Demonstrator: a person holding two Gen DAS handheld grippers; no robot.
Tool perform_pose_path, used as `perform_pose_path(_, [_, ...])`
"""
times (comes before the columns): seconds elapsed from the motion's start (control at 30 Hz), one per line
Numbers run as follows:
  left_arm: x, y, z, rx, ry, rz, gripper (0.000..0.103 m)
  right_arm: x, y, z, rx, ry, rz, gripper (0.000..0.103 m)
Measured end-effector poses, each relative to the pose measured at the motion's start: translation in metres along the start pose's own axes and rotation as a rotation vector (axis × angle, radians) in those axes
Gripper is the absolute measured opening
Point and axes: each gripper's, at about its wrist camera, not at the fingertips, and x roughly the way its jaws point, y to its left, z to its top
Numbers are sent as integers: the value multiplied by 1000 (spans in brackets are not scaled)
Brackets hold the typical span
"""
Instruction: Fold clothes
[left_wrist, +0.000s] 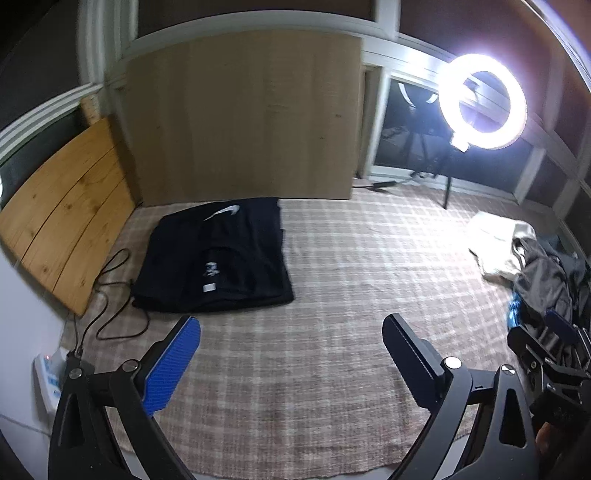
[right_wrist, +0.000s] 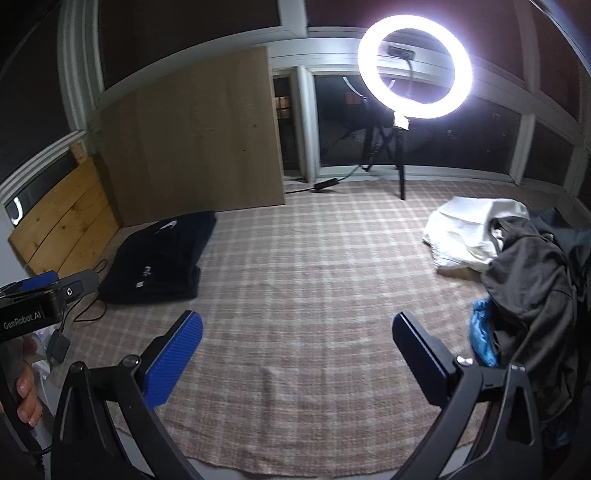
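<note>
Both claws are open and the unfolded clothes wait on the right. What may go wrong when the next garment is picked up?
1. The dark grey garment lies tangled over the white cloth and a blue item, so the right claw might drag several pieces together.
2. The ring light stand is close behind the pile; a swung garment could catch it.
3. The black cable beside the folded black stack could snag the left claw.
</note>
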Motion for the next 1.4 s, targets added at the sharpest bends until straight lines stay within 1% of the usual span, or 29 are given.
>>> perform_pose_path(0.17, [2,-26,5,54,-7,-58,95,-7,-21,-5,32,-1,-43,103])
perform_pose_path(0.3, [7,-52,9,116,17,-105,95,-16,-39,-9,66,-8,-89,103])
perform_pose_path(0.4, [11,-75,8,168,32,-140,95,-22,-57,-12,99,-8,-125,103])
perform_pose_path(0.53, [12,-105,10,212,42,-189,96,-34,-82,-18,138,-8,-170,103])
perform_pose_path(0.63, [14,-129,11,250,50,-207,96,-42,-103,-23,156,-12,-199,103])
perform_pose_path(0.73, [18,-151,10,276,74,-233,96,-48,-126,-28,170,-11,-221,103])
perform_pose_path(0.77, [19,-158,9,276,81,-245,94,-51,-136,-29,176,-12,-228,103])
perform_pose_path(0.83, [20,-175,7,272,89,-261,86,-56,-155,-32,190,-19,-240,103])
perform_pose_path(0.87, [20,-184,7,270,92,-268,83,-58,-166,-33,197,-21,-245,103])
perform_pose_path(1.0, [20,-220,5,262,103,-295,81,-69,-226,-35,234,-39,-278,103])
perform_pose_path(1.1, [22,-247,7,249,114,-314,81,-82,-281,-32,256,-58,-335,103])
perform_pose_path(1.17, [24,-266,12,236,124,-323,82,-85,-323,-25,268,-66,-377,103])
perform_pose_path(1.23, [26,-286,21,229,128,-325,82,-82,-364,-12,265,-63,-398,103])
perform_pose_path(1.27, [27,-293,26,228,128,-327,82,-78,-382,-6,265,-61,-401,103])
perform_pose_path(1.33, [29,-308,38,228,129,-325,83,-65,-414,12,266,-44,-363,103])
perform_pose_path(1.4, [31,-316,49,218,125,-310,83,-52,-433,29,253,-29,-334,103])
